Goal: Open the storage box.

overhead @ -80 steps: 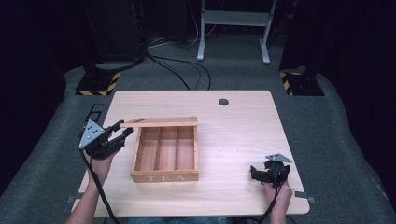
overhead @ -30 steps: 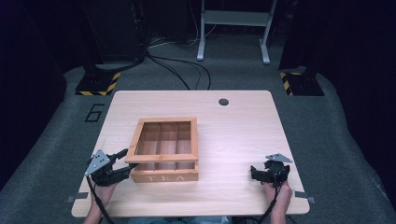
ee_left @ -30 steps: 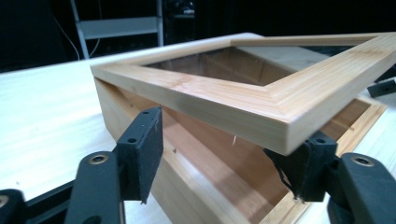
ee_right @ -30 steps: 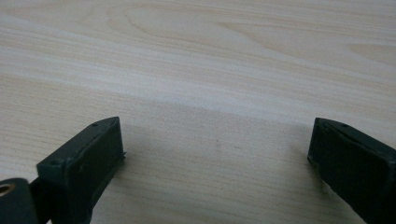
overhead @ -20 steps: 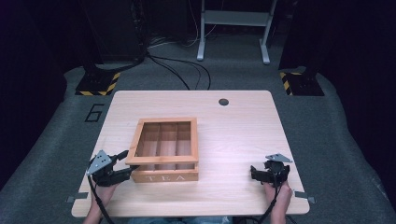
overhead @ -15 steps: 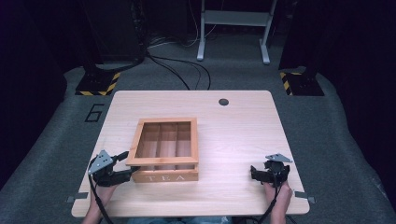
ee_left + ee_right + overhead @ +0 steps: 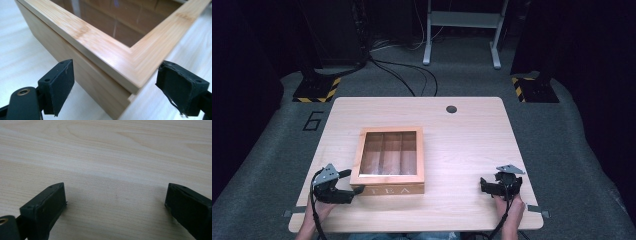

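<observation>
the high view looks forward and down from above the person's side, far enough to take in the whole table (image 7: 462, 130), the dark floor around it and both forearms at the bottom edge. the left gripper view sits low and very close, looking along its jaws at the near left corner of the box (image 7: 112, 62), with the table (image 7: 22, 50) pale behind. the right gripper view is just as close, angled down at the bare table (image 7: 112, 157) between its jaws. the high view shares that box (image 7: 388, 160) corner with the left gripper view, and the wood near the right edge with the right gripper view.
</observation>
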`<state>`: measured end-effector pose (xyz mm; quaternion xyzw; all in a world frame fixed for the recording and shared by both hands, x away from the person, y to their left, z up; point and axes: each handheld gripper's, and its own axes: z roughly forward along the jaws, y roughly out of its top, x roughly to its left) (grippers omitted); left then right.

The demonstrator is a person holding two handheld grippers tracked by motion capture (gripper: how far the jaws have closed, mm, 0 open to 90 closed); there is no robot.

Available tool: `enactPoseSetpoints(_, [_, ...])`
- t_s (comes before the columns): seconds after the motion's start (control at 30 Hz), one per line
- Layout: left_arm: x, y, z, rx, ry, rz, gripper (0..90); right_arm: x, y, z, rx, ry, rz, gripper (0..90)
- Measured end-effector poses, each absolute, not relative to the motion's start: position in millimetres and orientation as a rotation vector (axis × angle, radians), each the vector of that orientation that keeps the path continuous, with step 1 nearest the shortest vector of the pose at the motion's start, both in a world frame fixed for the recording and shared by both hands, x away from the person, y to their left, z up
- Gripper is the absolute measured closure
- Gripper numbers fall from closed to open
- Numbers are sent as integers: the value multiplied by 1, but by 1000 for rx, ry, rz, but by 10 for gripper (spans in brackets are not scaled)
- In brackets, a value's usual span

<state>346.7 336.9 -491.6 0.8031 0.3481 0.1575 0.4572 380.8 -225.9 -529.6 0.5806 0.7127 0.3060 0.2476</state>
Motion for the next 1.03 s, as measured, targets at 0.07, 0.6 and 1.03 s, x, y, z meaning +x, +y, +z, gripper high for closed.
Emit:
enactPoseSetpoints(0.07, [345, 339, -492, 1955, 884, 378, 135, 381, -226, -530, 1586, 1941, 836, 31])
enactPoseSetpoints(0.6, [323, 375, -515, 2067, 1074, 429, 0, 381, -226, -530, 1585, 1941, 836, 31])
enactPoseSetpoints(1.03, [320, 379, -532, 2114, 1140, 491, 0, 381, -226, -529, 1588, 1940, 831, 31])
